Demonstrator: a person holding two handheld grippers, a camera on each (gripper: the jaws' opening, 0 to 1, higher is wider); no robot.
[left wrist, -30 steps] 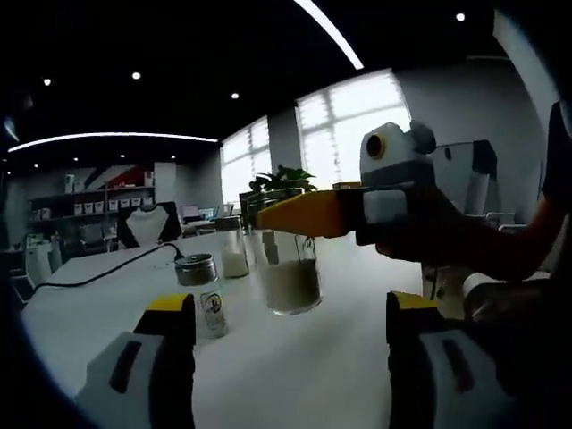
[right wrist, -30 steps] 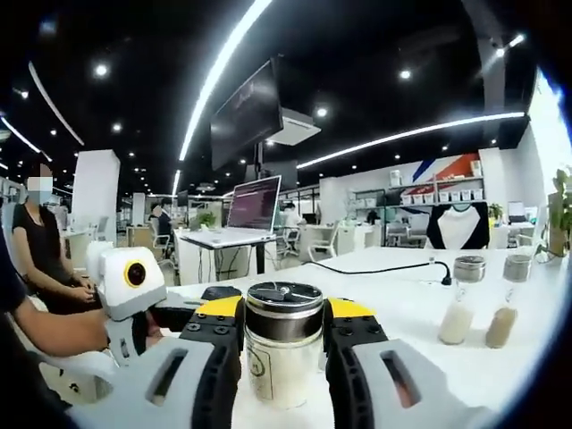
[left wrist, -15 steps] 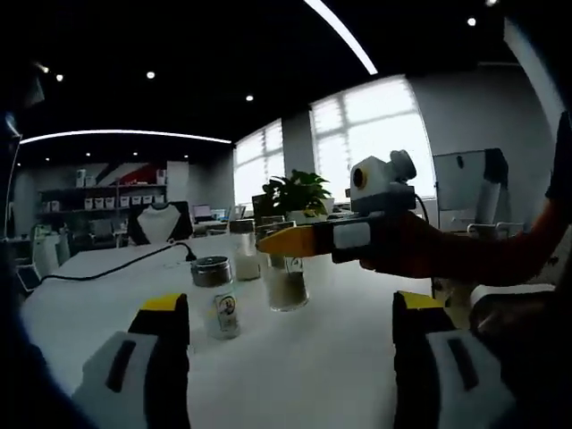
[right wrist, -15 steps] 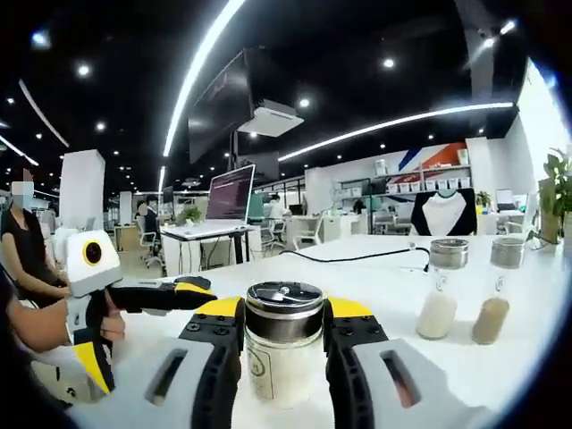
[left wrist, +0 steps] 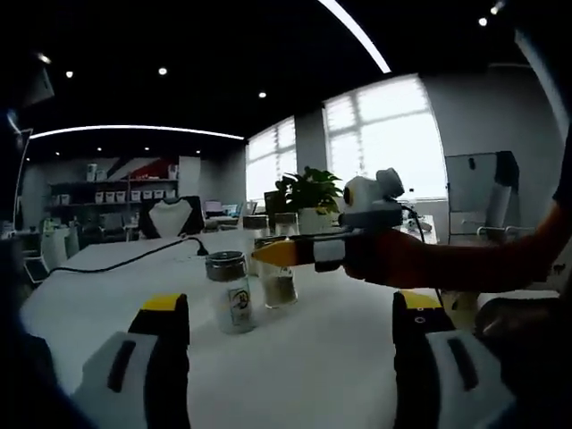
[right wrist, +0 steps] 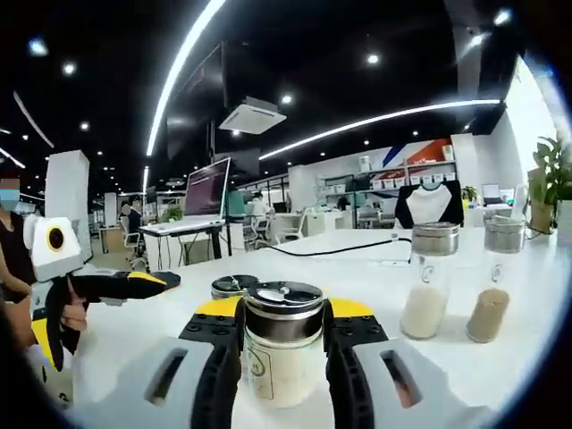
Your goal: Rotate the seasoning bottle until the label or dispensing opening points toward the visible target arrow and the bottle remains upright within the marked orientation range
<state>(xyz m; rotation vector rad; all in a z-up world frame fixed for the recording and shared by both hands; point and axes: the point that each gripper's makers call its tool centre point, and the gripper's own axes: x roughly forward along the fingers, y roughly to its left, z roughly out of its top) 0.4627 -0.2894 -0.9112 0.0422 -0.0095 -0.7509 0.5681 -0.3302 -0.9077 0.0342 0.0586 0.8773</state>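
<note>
Glass with a dark metal cap, the seasoning bottle (right wrist: 283,349) stands upright on the white table (right wrist: 500,375), held between the yellow-tipped jaws of the right gripper (right wrist: 283,335). Both jaws press against the bottle's shoulder just below the cap, a hold judged suited to turning the bottle about its own axis without tipping it. A printed label shows on the bottle's lower front; no target arrow can be made out on the table.

In the left gripper view, the same bottle (left wrist: 278,279) sits beyond the left gripper (left wrist: 290,344), whose jaws are spread wide and hold nothing, well apart from the bottle.

Around the bottle:
- A smaller labelled jar (left wrist: 231,290) stands near the bottle; its cap (right wrist: 235,285) shows just behind the bottle.
- Two tall capped bottles, one with whitish contents (right wrist: 429,281) and one with tan contents (right wrist: 496,281), stand to one side of the bottle, clear of it.
- A black cable (right wrist: 335,248) runs across the table beyond the bottle.

The nearby jar is judged the closest obstruction to the jaws during rotation.
</note>
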